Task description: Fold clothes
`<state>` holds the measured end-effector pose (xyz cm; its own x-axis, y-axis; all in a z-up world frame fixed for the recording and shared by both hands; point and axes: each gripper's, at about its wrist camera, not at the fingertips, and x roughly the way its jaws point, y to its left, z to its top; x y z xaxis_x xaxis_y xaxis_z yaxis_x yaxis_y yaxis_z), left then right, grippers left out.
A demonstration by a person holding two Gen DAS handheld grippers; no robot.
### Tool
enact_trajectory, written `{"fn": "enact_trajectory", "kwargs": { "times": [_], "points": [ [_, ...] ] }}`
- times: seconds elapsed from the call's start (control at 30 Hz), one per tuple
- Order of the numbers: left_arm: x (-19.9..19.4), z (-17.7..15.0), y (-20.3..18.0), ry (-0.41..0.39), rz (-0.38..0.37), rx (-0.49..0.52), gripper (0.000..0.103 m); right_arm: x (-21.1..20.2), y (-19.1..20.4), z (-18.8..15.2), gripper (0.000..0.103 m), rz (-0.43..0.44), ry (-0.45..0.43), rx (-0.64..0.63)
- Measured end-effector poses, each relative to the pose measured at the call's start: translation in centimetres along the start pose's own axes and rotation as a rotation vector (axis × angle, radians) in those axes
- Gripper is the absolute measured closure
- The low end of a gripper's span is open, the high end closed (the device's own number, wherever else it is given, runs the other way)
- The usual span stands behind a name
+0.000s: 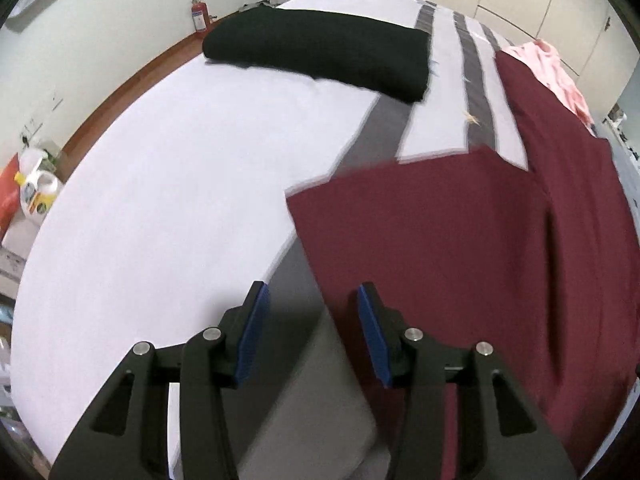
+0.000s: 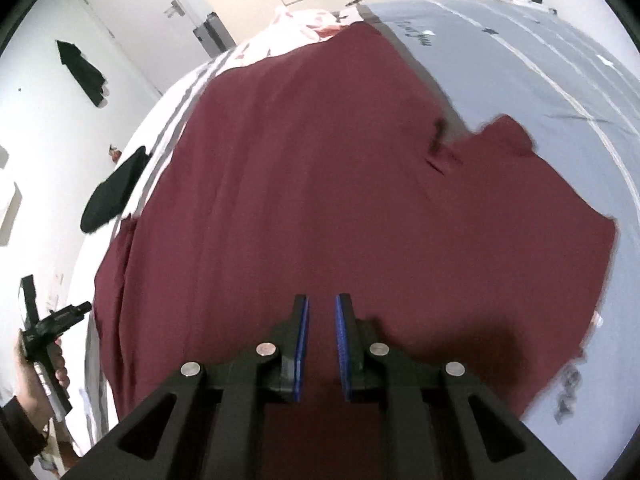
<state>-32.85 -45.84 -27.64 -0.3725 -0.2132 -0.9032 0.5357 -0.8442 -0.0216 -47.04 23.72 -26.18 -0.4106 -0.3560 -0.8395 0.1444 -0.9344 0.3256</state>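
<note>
A maroon garment lies spread flat across the bed, one sleeve sticking out to the right. In the left wrist view the same maroon garment fills the right side, with a folded corner near the middle. My left gripper hovers open over the garment's left edge, with nothing between its blue pads. My right gripper hangs over the garment's near part. Its jaws stand a narrow gap apart and hold no cloth. A folded black garment rests at the far side of the bed.
A pink garment is heaped beyond the maroon one. The white sheet has grey stripes. A fire extinguisher and bottles stand on the floor at left. A person's hand shows at the right view's left edge.
</note>
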Motion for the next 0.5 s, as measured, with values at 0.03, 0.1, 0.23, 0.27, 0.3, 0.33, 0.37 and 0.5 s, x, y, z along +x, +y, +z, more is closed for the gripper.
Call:
{"fn": "enact_trajectory", "kwargs": {
  "times": [0.03,0.1,0.23,0.27,0.3,0.33,0.37,0.5],
  "points": [
    [0.2,0.6,0.3,-0.003,0.008,0.001,0.06,0.6,0.3,0.3,0.09,0.005,-0.003,-0.006],
    [1.0,1.5,0.9,0.006,0.02,-0.001,0.059,1.7,1.0,1.0,0.09,0.015,-0.008,-0.017],
    [2.2,2.6,1.0,0.032,-0.077,-0.009,0.059,4.1,3.1,1.9,0.09,0.029,-0.003,-0.019],
    [2.1,2.7,0.6,0.029,-0.079,0.016,0.059,4.1,3.1,1.8,0.09,0.032,0.0,-0.019],
    [2.1,2.8,0.1,0.027,-0.078,0.042,0.059,4.4,3.3,1.8,0.09,0.031,0.002,-0.021],
    [2.3,2.7,-0.4,0.032,-0.064,0.068,0.061,4.6,3.5,1.9,0.09,0.03,0.005,-0.024],
    [2.5,2.6,-0.6,0.037,-0.064,0.082,0.07,5.0,3.7,2.0,0.09,0.027,0.009,-0.025],
    [1.9,2.7,-0.2,0.051,-0.085,0.04,0.099,6.0,4.1,1.9,0.09,0.015,0.03,-0.028]
  ]
}}
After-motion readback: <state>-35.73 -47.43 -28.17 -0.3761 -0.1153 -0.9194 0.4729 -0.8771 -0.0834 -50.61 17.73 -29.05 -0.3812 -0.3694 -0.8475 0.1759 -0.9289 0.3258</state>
